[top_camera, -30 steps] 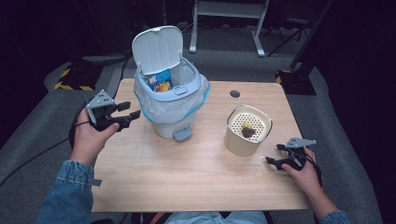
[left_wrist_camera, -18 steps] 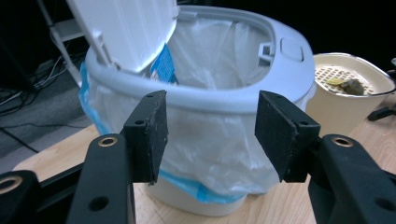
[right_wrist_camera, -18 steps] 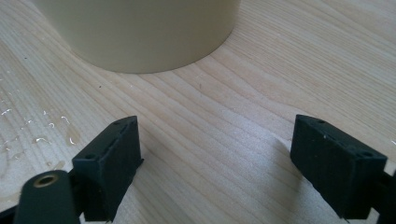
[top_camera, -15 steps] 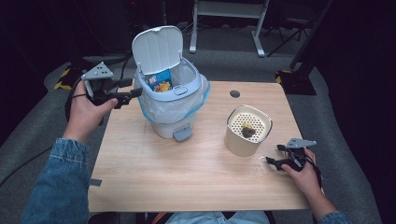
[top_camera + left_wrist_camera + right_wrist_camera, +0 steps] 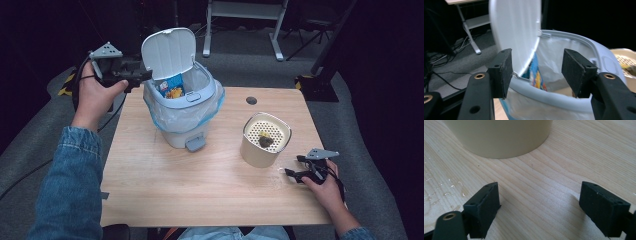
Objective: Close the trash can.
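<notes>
Here we had the left hand-held gripper [image 5: 134, 78] raised beside the upright white plastic flip lid [image 5: 169, 52] of the small pale-grey pedal bin with its translucent blue-edged liner bag [image 5: 185, 107]. Its jaws had just been opening and stood spread with nothing between them; in the left gripper view [image 5: 536, 72] the lid's edge [image 5: 516, 32] and the bin's rim [image 5: 564, 100] lay just beyond the pads. The bin stood at the back left of the light wooden desk [image 5: 200, 190], lid fully up, a blue and yellow snack wrapper [image 5: 172, 88] inside. We judged the lid to be the thing being worked on, and closing it had not yet been done; the gripper hung beside it, touching nothing as far as we could tell.

The right hand-held gripper [image 5: 295, 172] rested low near the front right edge of the desk, jaws apart and empty, just beside the cream round container with a perforated top [image 5: 265, 140], whose wall showed close ahead in the right gripper view [image 5: 499, 137].

For room, the left gripper hung off the desk's left edge over the floor, with free space behind and above it. The broad middle of the desk lay bare, while the right gripper had little margin between the container and the desk's corner.
</notes>
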The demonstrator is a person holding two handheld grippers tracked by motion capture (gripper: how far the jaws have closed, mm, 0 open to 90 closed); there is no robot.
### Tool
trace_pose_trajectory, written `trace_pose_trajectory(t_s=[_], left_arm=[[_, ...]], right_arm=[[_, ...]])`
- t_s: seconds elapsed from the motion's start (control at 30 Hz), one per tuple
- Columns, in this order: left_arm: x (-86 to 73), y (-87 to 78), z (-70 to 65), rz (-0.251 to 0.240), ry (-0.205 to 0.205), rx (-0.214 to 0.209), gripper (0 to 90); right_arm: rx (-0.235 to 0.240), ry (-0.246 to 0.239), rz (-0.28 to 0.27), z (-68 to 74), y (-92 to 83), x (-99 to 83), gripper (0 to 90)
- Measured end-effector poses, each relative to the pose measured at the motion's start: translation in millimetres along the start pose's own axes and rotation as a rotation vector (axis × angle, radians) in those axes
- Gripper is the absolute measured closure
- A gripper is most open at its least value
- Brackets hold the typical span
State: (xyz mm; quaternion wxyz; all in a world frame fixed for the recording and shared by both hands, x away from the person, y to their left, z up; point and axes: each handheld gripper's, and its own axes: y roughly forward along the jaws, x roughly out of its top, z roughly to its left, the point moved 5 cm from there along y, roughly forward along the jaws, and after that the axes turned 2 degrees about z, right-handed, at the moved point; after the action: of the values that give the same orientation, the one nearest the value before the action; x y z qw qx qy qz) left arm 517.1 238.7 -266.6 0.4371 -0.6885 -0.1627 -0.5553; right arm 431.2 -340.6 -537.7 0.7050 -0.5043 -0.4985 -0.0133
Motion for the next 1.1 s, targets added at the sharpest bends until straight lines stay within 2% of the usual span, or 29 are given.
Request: trace_pose_trajectory(t_s=[0.2,0.4,0.5,0.53,0.63,0.8,0.97,1.1], left_arm=[[1.2,18.9,11.8,0.033,-0.032,0.012,42.1],[6.4,28.6,16.2,0.006,-0.056,0.008,42.4],[10.0,29.6,15.1,-0.016,-0.063,-0.011,45.6],[10.4,29.0,14.2,-0.006,-0.055,-0.007,45.1],[9.7,27.7,9.4,-0.002,-0.030,-0.004,44.5],[11.7,19.6,-3.0,-0.011,-0.003,-0.042,45.1],[13.3,14.7,-21.9,-0.040,0.017,-0.112,43.1],[11.3,19.2,-40.1,-0.018,0.032,-0.172,43.0]], right_arm=[[0.000,0.000,0.000,0.0,0.0,0.0,16.8],[0.000,0.000,0.000,0.0,0.0,0.0,16.8],[0.000,0.000,0.000,0.0,0.0,0.0,16.8],[0.000,0.000,0.000,0.0,0.0,0.0,16.8],[0.000,0.000,0.000,0.1,0.0,0.0,16.9],[0.000,0.000,0.000,0.0,0.0,0.0,16.8],[-0.001,0.001,0.001,0.1,-0.1,-0.1,16.9],[0.000,0.001,0.000,0.0,0.0,0.0,16.9]])
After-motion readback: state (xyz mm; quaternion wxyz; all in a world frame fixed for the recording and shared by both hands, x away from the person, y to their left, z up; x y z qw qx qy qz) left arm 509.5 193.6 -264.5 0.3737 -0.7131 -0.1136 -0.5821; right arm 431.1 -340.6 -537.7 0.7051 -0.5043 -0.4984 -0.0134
